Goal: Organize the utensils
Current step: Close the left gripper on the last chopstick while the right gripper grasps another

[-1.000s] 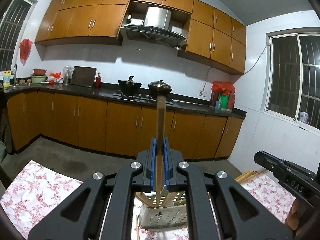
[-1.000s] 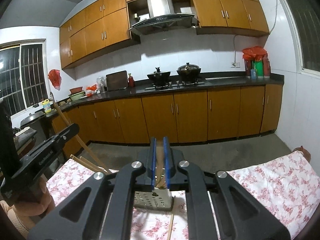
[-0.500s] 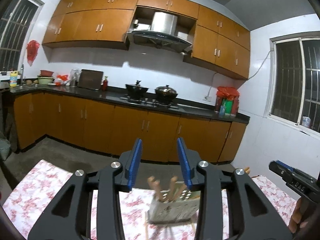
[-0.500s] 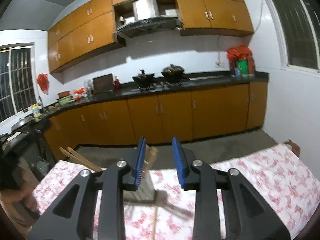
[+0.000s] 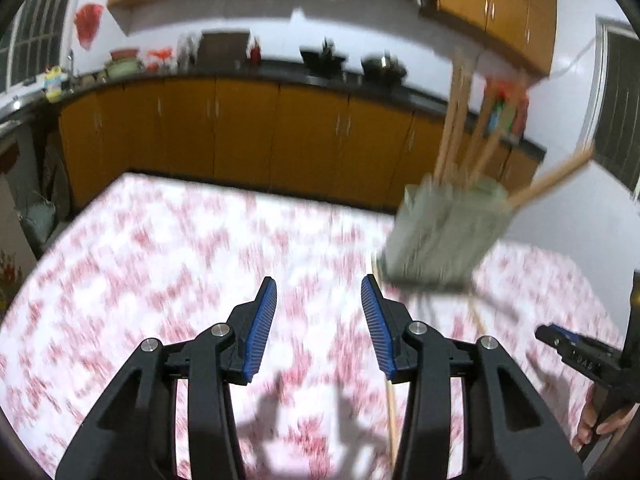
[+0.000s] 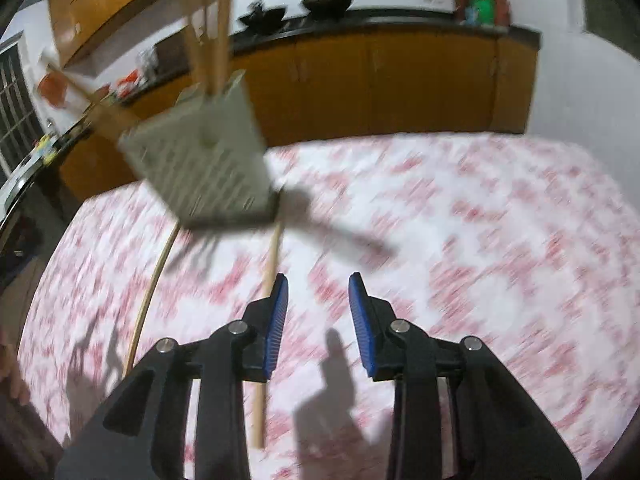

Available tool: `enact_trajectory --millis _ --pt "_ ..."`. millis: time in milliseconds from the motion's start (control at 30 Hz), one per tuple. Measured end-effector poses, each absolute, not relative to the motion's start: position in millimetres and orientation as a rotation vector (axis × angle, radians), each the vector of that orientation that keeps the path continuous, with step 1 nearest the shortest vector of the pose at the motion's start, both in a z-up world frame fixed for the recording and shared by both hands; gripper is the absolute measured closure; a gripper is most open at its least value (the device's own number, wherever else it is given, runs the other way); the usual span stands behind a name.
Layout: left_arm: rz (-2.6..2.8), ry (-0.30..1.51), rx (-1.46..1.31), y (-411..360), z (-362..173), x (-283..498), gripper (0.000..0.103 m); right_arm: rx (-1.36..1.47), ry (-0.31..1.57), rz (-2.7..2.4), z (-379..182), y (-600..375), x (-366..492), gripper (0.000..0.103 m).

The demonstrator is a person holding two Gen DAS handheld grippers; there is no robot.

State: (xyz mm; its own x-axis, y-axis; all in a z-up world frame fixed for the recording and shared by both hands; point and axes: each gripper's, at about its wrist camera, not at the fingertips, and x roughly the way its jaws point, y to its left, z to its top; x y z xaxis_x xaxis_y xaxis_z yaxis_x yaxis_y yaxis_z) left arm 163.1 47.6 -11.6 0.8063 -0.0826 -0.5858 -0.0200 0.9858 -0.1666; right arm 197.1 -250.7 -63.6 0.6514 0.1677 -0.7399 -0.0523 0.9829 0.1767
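Note:
A pale perforated utensil holder [image 5: 444,232] stands on the floral tablecloth [image 5: 160,260] with several wooden sticks upright in it. My left gripper [image 5: 319,280] hovers low over the cloth, left of the holder, its jaws opening and nothing between them. A loose wooden stick [image 5: 390,400] lies beside its right finger. In the right wrist view the holder [image 6: 200,168] is ahead to the left, and my right gripper [image 6: 318,276] is open and empty. One loose stick [image 6: 268,320] runs under its left finger and a second stick [image 6: 148,304] lies farther left. The picture is blurred.
The right gripper [image 5: 576,354] and a person's hand [image 5: 600,428] show at the right edge of the left wrist view. Orange kitchen cabinets [image 5: 240,132] and a dark counter with pots stand beyond the table's far edge [image 5: 256,192].
Both grippers held a wooden stick over the holder a second ago, then opened and let go. Both have since dropped toward the tablecloth and tilted downward.

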Motion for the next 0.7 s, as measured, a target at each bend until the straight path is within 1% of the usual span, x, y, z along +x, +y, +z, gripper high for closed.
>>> enact_trajectory --millis 133,400,500,600,700 --pt "-0.080 0.710 -0.145 33.1 -39.4 160.9 0.058 0.088 0.888 0.171 -82.9 -228.7 190.7 0.072" --pt "-0.144 0.775 -0.110 11.6 -62.0 163.7 0.058 0.049 0.915 0.168 -95.8 -217.2 186.4 0.080" --pt "-0.153 0.793 -0.104 3.7 -69.1 163.4 0.058 0.032 0.911 0.164 -98.7 -215.3 186.6 0.084" --pt "-0.159 0.809 -0.100 -1.6 -74.1 165.2 0.058 0.000 0.902 0.148 -100.1 -213.2 187.4 0.093" --pt "-0.162 0.828 -0.091 -7.4 -79.5 167.0 0.058 -0.001 0.895 0.120 -100.3 -217.0 190.0 0.095"
